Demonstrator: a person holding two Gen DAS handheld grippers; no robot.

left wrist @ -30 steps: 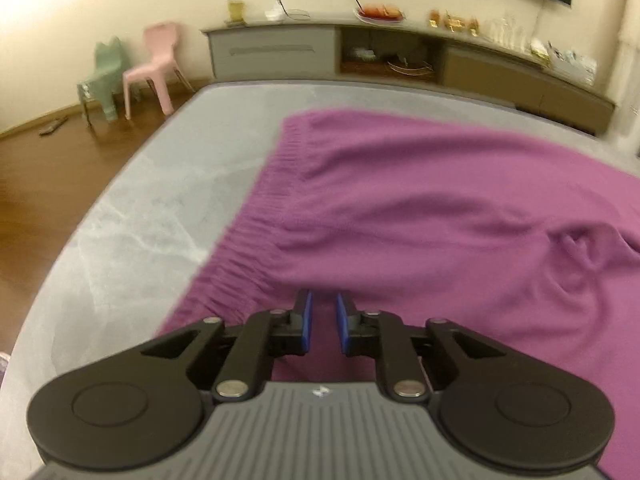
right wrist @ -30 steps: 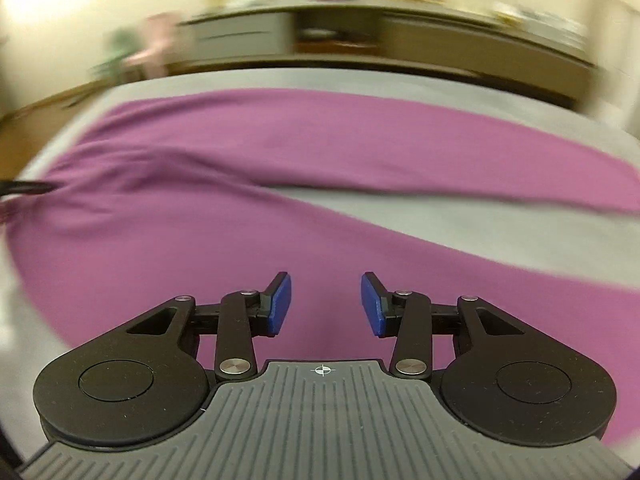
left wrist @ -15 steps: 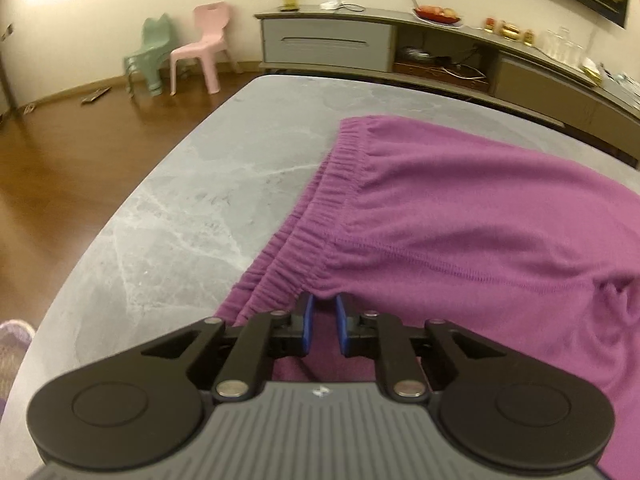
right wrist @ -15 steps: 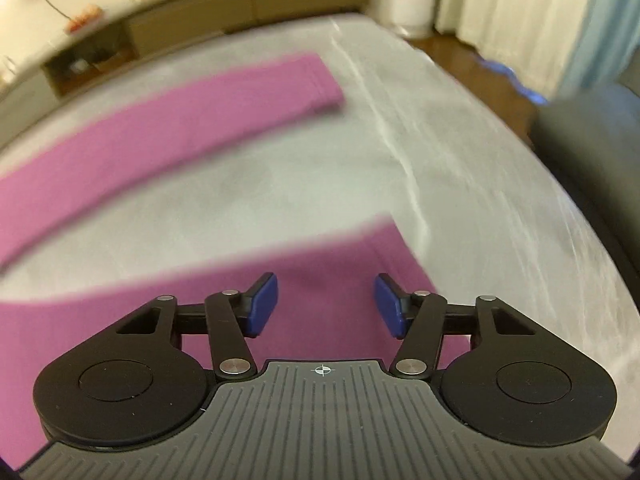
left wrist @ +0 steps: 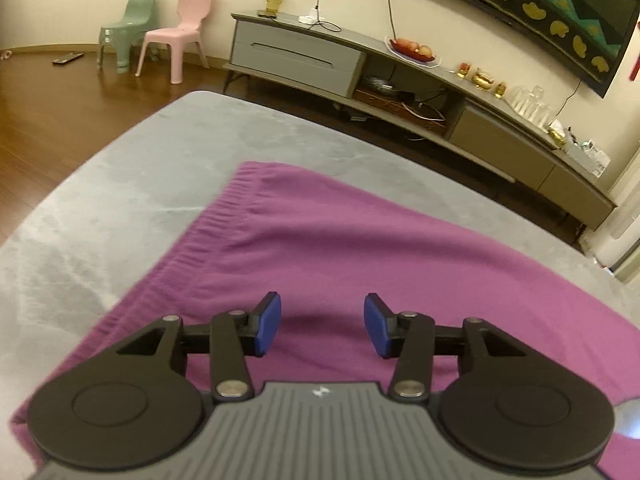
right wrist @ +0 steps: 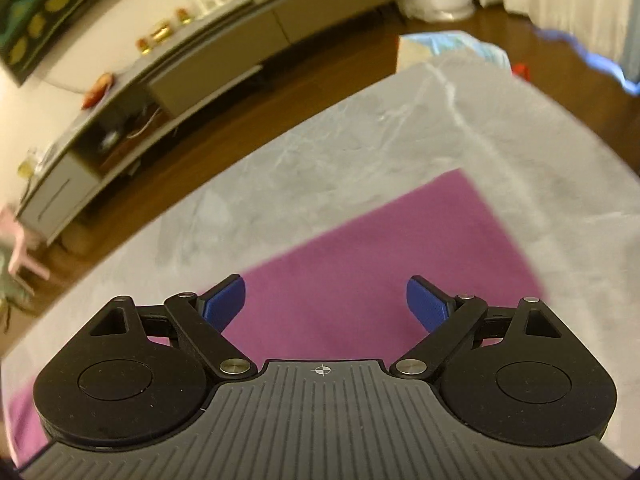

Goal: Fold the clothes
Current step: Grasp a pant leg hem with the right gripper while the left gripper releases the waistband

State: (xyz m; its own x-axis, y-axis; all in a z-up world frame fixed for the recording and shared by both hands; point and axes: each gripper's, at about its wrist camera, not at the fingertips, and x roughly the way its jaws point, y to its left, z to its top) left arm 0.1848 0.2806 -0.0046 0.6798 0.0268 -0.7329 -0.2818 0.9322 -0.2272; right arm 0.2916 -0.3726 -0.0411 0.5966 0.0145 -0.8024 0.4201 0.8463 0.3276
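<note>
1. Left gripper [left wrist: 322, 326]: jaws have just been opening and stand partly apart above the trousers [left wrist: 360, 248], nothing clamped between them.
2. Right gripper [right wrist: 326, 304]: jaws have just been opening and stand wide over a trouser leg [right wrist: 380, 248], gripping nothing.
3. Trousers: purple, lying flat on the grey table [left wrist: 120, 184].
4. Waistband [left wrist: 208, 232]: left of the left gripper.

The left gripper [left wrist: 322, 330] has a ribbed grey body with a small white mark at its front edge, flanked by two round black discs at four and eight o'clock. Black linkage arms with silver screws carry blue pads [left wrist: 267, 324]. The right gripper [right wrist: 326, 304] matches, though its white mark is a crosshair.
</note>
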